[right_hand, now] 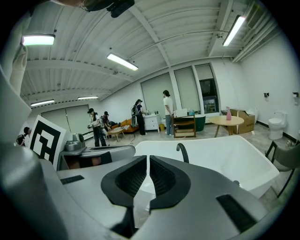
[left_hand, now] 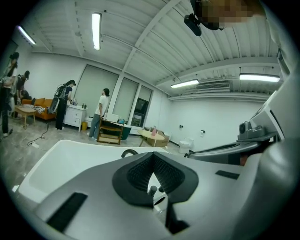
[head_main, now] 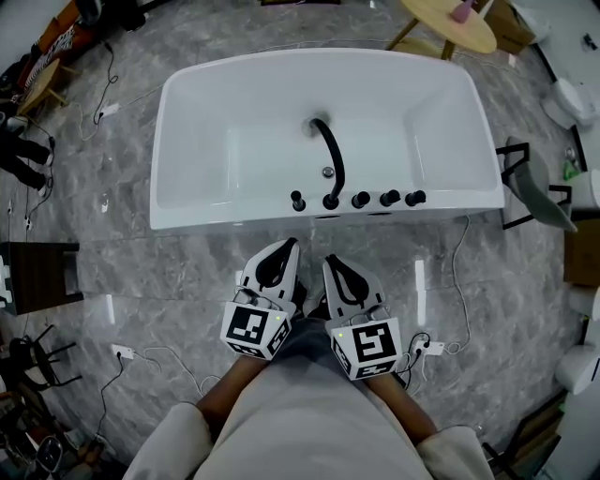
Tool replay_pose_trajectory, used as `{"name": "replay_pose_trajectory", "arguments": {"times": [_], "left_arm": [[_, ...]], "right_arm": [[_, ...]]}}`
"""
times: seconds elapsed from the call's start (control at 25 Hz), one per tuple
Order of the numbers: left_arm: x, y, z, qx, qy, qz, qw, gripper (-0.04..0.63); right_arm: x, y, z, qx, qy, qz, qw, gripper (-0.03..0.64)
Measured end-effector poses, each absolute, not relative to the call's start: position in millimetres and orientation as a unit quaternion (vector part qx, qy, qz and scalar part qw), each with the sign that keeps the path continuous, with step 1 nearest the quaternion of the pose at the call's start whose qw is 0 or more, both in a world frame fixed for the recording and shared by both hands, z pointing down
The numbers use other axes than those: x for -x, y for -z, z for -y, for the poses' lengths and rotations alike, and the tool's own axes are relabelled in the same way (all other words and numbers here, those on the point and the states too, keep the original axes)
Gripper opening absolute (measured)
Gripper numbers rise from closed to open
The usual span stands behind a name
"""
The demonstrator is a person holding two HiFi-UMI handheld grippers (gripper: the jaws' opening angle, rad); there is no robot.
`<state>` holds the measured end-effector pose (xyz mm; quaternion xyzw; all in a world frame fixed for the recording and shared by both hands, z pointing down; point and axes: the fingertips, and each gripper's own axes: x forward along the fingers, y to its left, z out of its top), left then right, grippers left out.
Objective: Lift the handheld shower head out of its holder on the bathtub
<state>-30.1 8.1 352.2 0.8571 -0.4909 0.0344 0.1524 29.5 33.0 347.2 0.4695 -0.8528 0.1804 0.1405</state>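
A white bathtub (head_main: 187,112) fills the middle of the head view. On its near rim an arched black spout (head_main: 330,155) rises from a row of black fittings (head_main: 361,200). The slim upright one at the left end (head_main: 297,201) may be the handheld shower head, but I cannot tell for sure. My left gripper (head_main: 281,248) and right gripper (head_main: 336,262) are side by side over the floor, just short of the tub's near wall. Both are shut and hold nothing. The closed pads (left_hand: 140,171) show in the left gripper view, and the right gripper view shows pads (right_hand: 161,176) with the spout (right_hand: 182,151) beyond.
A grey chair (head_main: 534,187) stands at the tub's right end, and a round wooden table (head_main: 450,23) behind it. A dark stool (head_main: 37,277) is on the left. Cables and a power strip (head_main: 427,347) lie on the marble floor. People (right_hand: 166,112) stand far off.
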Motion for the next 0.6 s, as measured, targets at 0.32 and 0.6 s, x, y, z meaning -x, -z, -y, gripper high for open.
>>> {"name": "replay_pose_trajectory", "arguments": {"times": [0.32, 0.6], "left_arm": [[59.7, -358.3, 27.3, -0.873, -0.01, 0.456, 0.17, 0.005], [78.4, -379.9, 39.4, -0.877, -0.03, 0.448, 0.172, 0.005]], "right_arm": [[-5.0, -338.8, -3.4, -0.511, -0.147, 0.835, 0.142, 0.021], [9.3, -346.7, 10.0, -0.54, -0.157, 0.816, 0.132, 0.021]]}}
